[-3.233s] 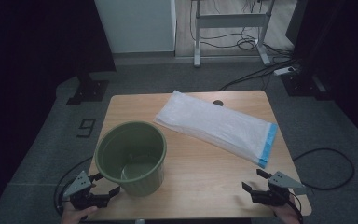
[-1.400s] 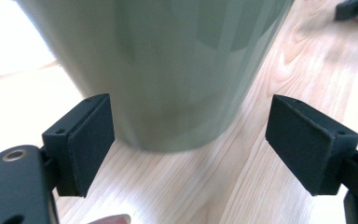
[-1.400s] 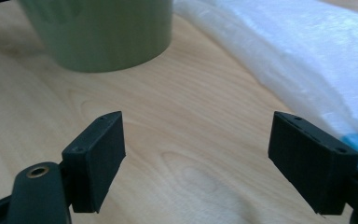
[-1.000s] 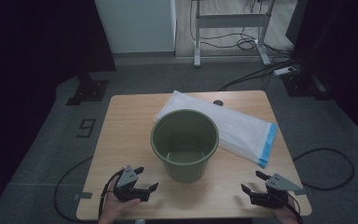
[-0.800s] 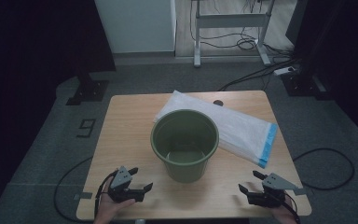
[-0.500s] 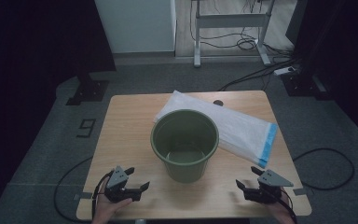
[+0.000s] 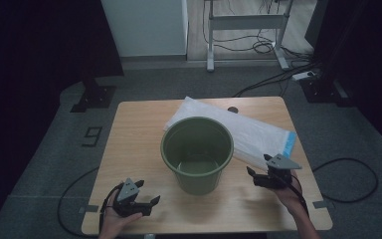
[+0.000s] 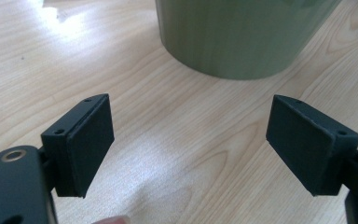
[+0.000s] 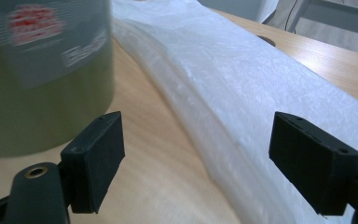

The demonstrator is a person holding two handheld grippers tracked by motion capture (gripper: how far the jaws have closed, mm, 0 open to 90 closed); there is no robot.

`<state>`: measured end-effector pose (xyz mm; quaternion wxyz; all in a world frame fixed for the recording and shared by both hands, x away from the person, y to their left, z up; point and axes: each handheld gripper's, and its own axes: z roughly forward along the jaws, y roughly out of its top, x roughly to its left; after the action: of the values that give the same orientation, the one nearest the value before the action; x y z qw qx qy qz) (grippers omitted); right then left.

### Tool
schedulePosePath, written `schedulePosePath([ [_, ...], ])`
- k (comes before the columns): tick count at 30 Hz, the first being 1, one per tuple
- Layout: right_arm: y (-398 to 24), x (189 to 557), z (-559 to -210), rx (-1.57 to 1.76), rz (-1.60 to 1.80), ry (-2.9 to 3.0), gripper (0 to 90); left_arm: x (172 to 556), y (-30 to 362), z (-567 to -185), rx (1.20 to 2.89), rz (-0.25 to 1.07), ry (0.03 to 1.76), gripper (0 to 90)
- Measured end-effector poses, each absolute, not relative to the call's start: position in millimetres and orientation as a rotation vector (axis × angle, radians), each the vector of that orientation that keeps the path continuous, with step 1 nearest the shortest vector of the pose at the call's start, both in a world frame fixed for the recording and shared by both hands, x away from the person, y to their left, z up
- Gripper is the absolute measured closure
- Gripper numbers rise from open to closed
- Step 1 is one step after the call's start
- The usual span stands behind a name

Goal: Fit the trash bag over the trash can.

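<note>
Beside the bucket, right gripper hovers, jaws apart.

Bare table left of bucket

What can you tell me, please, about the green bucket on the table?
The green bucket is a round, olive-coloured pail that looks like smooth plastic, wider at its rolled rim than at its base. It stands upright and open near the middle of the wooden table, and looks empty inside. A grey label with red and white print sits on its side in the right gripper view. In the high view it overlaps the near edge of the white plastic bag behind it. Neither hand-held gripper touches it.
</note>
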<state>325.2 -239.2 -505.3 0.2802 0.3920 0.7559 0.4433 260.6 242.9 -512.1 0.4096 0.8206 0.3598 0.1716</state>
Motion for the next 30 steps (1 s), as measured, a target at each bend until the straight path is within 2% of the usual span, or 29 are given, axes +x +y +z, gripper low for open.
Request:
schedulePosePath([
  [8,-221.4,361.8,-502.4,1.041,1.140,2.093,17.5,260.4,244.9,-517.5,2.080,0.426,0.917,14.7],
  [14,-203.1,392.7,-516.3,1.082,1.103,2.160,17.3,260.1,247.6,-519.0,2.094,0.413,0.913,15.2],
  [24,-196.7,411.8,-538.5,1.149,0.990,2.215,17.1,255.4,257.7,-521.0,2.097,0.422,0.948,15.1],
  [26,-197.5,412.8,-542.1,1.168,0.971,2.219,18.8,254.6,261.7,-520.2,2.076,0.417,0.960,15.1],
  [30,-201.4,412.4,-545.7,1.223,0.936,2.208,35.1,254.5,265.1,-520.6,2.064,0.418,0.975,15.2],
])
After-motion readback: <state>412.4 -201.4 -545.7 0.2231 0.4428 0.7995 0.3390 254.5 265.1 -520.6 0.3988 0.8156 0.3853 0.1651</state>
